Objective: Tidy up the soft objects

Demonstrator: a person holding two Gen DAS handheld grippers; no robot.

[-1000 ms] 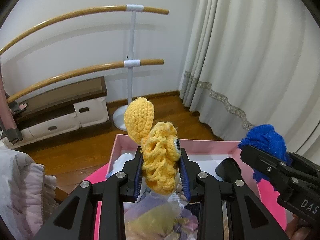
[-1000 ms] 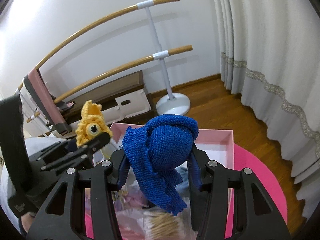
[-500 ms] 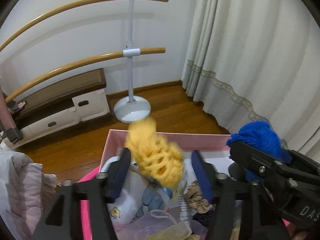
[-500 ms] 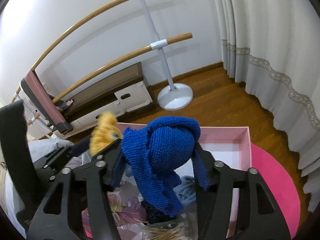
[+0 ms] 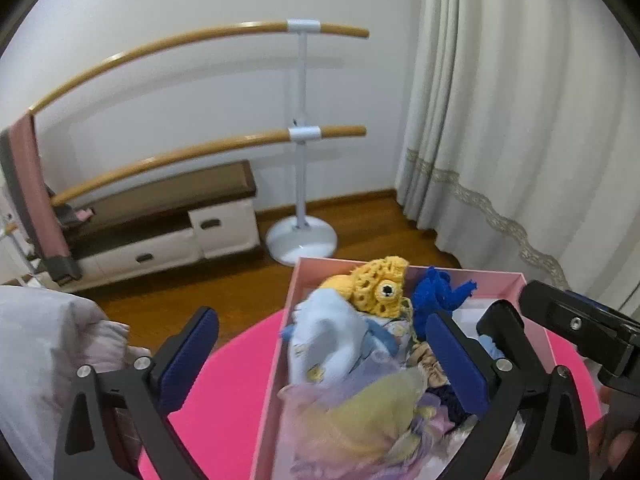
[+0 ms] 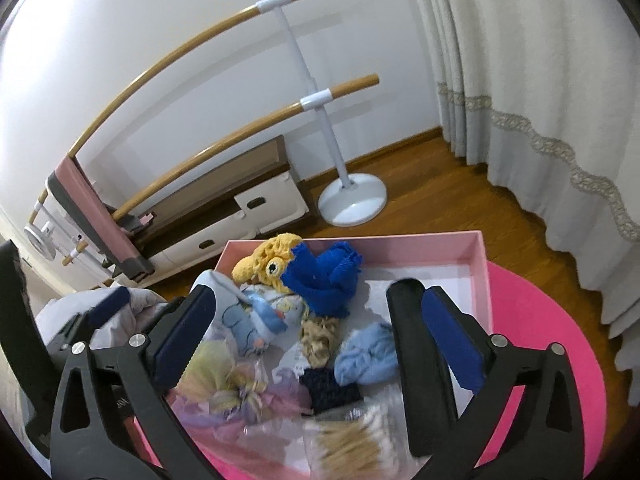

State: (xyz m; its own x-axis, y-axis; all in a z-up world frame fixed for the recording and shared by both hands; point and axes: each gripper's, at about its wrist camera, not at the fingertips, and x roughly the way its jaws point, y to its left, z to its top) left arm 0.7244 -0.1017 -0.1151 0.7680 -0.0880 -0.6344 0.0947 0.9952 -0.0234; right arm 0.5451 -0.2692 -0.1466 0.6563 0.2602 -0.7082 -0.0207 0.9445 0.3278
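Jaws on both of your tools were swinging wide with nothing between the pads. Your left gripper [image 5: 320, 356] hung over the near left wall of the shallow pink cardboard box [image 5: 276, 360], and your right gripper [image 6: 316, 332] hung over its middle.

The yellow crocheted toy with a black button eye [image 5: 378, 290] lay at the box's far left corner, about twelve o'clock from the left gripper. The royal-blue knitted piece [image 6: 326, 276] lay touching it on the right, at about twelve o'clock from the right gripper. That placement reads as deliberate: the two knitted items sat together at the far end, where some white floor of the box was still bare, rather than on the heap nearer you.

That heap filled the near half: a pale blue printed cloth [image 5: 332, 344], a pastel yellow-and-lilac gauzy bundle [image 5: 368, 412], a light blue fuzzy mitt-like piece [image 6: 366, 354], a tan frilly scrunchie [image 6: 318, 338] and a dark navy knitted band [image 6: 330, 388]. The box rested on a round hot-pink mat [image 6: 552, 344], probably to mark your work area.

No brand or label could be read; the cloth's print was too blurred to make out.
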